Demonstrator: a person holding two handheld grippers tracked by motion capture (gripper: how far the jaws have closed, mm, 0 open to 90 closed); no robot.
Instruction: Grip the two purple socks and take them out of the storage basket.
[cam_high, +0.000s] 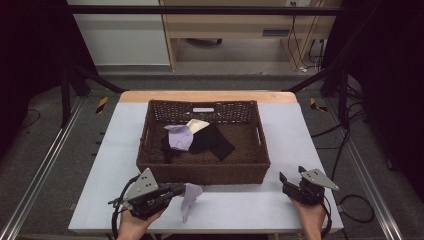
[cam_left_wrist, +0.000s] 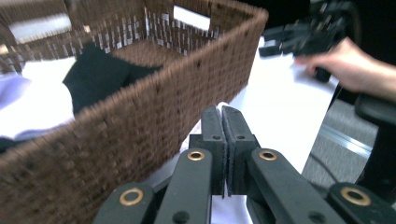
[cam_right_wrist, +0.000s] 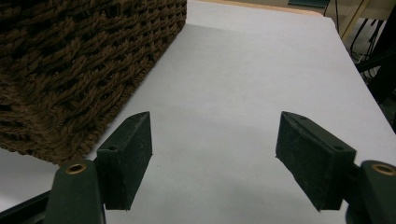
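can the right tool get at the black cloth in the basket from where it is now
Probably yes. The right tool is open and holds nothing, and the basket has an open top. The black cloth lies uncovered inside; only the near wall must be cleared by lifting over it.

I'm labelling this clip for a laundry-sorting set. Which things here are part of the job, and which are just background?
Part of the job:
- wicker basket
- lavender cloth pinched in the left gripper
- black cloth and pale cloths in the basket
- right gripper, open over the table

Background:
- wooden cabinet
- floor cables
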